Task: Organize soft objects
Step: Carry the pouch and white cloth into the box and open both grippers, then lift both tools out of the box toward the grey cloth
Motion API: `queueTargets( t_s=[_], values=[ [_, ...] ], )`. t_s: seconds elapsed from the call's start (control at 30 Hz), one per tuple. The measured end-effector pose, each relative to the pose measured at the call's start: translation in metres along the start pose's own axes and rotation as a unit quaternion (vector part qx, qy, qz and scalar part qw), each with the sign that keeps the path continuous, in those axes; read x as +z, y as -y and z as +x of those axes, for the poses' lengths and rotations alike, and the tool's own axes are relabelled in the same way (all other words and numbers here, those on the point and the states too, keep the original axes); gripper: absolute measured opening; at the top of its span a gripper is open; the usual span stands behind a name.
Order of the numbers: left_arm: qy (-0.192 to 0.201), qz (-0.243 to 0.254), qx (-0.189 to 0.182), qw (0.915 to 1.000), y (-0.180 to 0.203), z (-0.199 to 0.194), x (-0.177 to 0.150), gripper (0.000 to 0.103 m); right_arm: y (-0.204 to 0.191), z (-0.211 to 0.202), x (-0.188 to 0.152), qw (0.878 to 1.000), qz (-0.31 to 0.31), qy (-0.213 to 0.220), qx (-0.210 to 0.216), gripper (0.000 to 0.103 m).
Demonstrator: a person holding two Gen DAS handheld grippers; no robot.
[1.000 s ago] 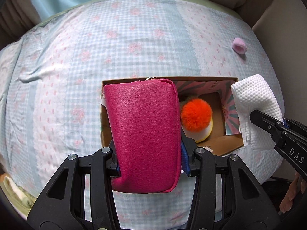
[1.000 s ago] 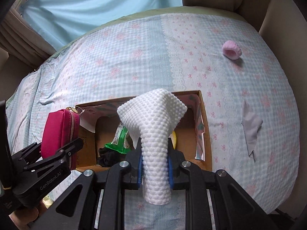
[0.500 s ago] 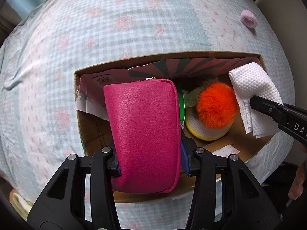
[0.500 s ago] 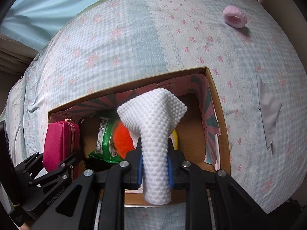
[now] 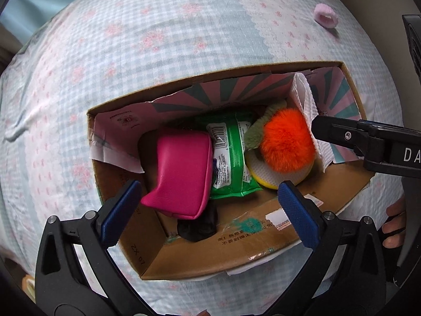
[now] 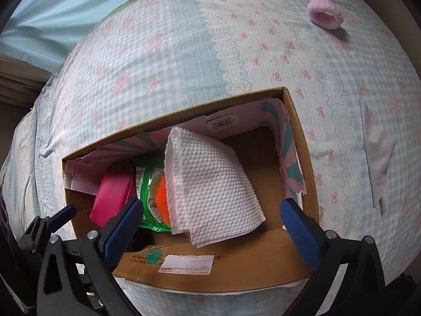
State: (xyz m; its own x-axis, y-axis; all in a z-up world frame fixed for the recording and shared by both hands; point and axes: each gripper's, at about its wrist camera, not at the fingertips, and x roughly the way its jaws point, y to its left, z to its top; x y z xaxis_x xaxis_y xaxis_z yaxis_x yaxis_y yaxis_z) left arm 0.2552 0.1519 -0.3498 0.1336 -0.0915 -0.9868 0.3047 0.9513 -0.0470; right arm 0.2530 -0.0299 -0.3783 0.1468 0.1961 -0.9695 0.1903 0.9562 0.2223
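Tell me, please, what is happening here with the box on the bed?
A person is packing soft things into the cardboard box with a hand-held tool in each hand. Both tools' jaws have just been opening: the left tool has let go of the pink pouch, and the right tool has released the white cloth. Both items now lie in the box, free of the pads. A pink scrunchie and a grey cloth are on the bedspread, outside the box.

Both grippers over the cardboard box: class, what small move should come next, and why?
Probably lift both clear. The left gripper and right gripper have just opened; the pink pouch and white cloth lie loose in the cardboard box. The pink scrunchie remains outside.
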Motion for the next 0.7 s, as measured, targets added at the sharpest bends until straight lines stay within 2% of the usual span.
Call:
queueTargets(
  t_s=[0.43, 0.7],
  values=[
    [0.03, -0.023, 0.007, 0.9992, -0.002, -0.033, -0.015, 0.103, -0.011, -0.043, -0.018, 0.999, -0.025, 0.046, 0.002, 0.103],
    [0.066, -0.044, 0.02, 0.9966, -0.002, -0.081, -0.037, 0.103, -0.026, -0.098, -0.048, 0.994, -0.072, 0.084, -0.023, 0.103]
  ],
)
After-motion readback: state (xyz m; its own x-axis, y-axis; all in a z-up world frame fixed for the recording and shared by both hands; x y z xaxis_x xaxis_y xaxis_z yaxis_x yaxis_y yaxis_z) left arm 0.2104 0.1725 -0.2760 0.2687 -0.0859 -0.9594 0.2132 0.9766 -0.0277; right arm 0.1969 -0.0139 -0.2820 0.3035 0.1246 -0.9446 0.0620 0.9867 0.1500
